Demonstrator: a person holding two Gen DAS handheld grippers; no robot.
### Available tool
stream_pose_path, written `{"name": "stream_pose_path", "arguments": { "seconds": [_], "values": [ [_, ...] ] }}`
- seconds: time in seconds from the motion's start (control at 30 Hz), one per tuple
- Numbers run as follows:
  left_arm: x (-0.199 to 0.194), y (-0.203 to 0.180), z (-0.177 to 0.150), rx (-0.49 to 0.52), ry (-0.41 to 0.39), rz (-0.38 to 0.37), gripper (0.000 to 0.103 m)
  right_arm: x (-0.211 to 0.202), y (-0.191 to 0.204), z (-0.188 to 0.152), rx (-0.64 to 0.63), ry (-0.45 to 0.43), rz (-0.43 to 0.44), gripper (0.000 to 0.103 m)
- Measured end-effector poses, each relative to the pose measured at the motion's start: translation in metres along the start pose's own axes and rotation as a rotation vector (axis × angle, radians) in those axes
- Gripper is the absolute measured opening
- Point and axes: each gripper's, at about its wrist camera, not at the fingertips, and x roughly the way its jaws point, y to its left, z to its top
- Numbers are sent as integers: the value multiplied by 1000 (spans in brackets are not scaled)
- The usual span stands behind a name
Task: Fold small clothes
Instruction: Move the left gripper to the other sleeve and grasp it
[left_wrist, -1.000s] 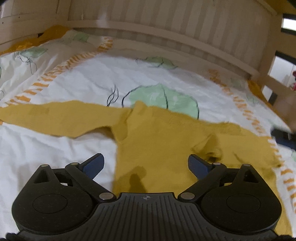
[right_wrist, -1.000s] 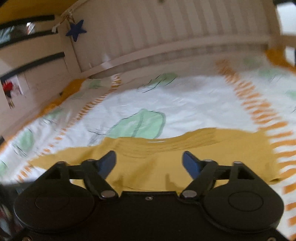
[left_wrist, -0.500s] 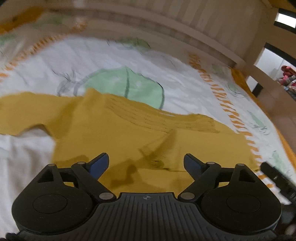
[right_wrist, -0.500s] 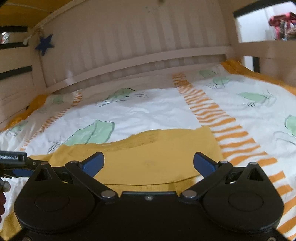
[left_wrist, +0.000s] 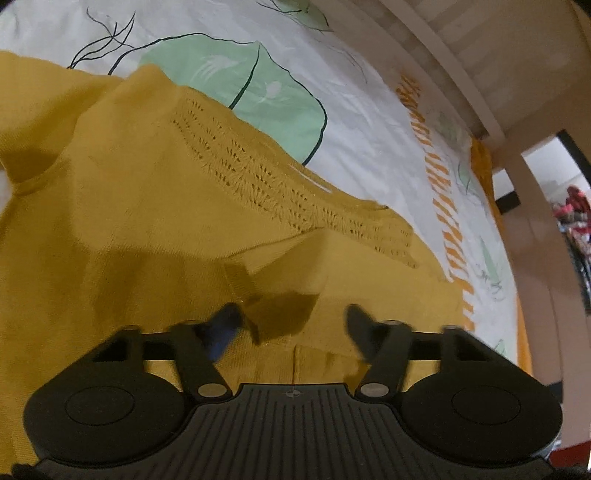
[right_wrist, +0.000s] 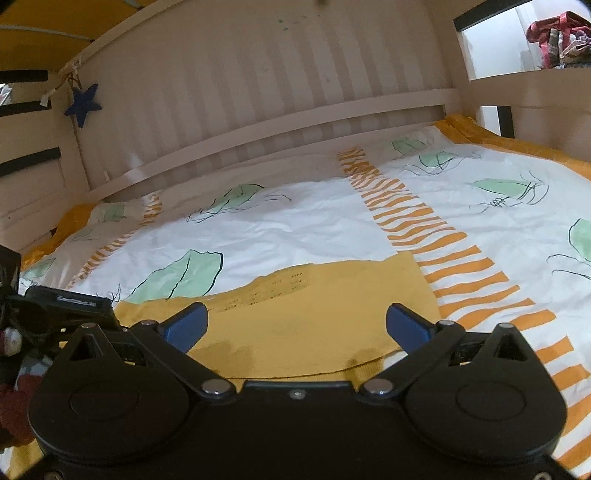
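**Two grippers over a yellow sweater on a bed**

Left wrist view: the left gripper (left_wrist: 291, 325) points steeply down at a mustard-yellow knitted sweater (left_wrist: 147, 221) spread flat on a bedsheet (left_wrist: 369, 110). The sweater fills the space directly ahead of and beneath the gripper, running off to its left. Its fingers (left_wrist: 221, 328) are blurred and the jaws are closing. Between them lies a small folded flap of the sweater's fabric, the end of a sleeve laid across the body. The pads do not appear to press on it yet. A band of openwork knitting crosses the sweater further ahead of the gripper. Beyond that, the white sheet shows a large green leaf print, and an orange striped band lies ahead and to the right. A pale wooden bed frame (left_wrist: 480, 74) curves past on the far right.

Right wrist view: the right gripper (right_wrist: 295, 325) is tilted gently downward, with its blue-tipped jaws spread wide and nothing gripped. The sweater's (right_wrist: 314, 314) hem edge lies flat just below and between the fingers, with its corner close to the right finger. The sheet (right_wrist: 295, 221) stretches ahead to a slatted wooden headboard (right_wrist: 258, 92). A dark blue star (right_wrist: 83, 103) hangs high to the left. Part of the left gripper (right_wrist: 70, 306) shows at the far left edge.
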Motion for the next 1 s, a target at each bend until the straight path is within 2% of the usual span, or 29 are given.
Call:
{"name": "stream_pose_path", "arguments": {
  "seconds": [0.1,0.2,0.3,0.43,0.53,0.63,0.77,0.8,0.83,1.0],
  "values": [
    [-2,-3,1,23,-20,9,16,2,0,-1,8,12,10,103],
    [-14,-15,3,111,-82,57,10,4,1,-3,5,31,12,103],
    [-34,-28,10,235,-162,122,8,7,3,-6,1,53,16,103],
    [-57,-32,27,310,-265,199,6,11,7,-9,-8,84,27,103],
    [-68,-23,41,304,-325,250,6,13,11,-12,-22,104,34,103],
    [-70,-4,53,253,-317,275,6,15,14,-15,-33,121,36,103],
    [-62,21,52,159,-220,204,10,18,16,-17,-34,138,39,103],
    [-58,25,48,129,-202,179,17,18,17,-17,-33,140,40,103],
    [-56,30,45,106,-190,154,29,18,17,-17,-33,141,39,103],
    [-42,39,28,27,-116,16,40,18,16,-18,-34,149,40,103]
  ]
}}
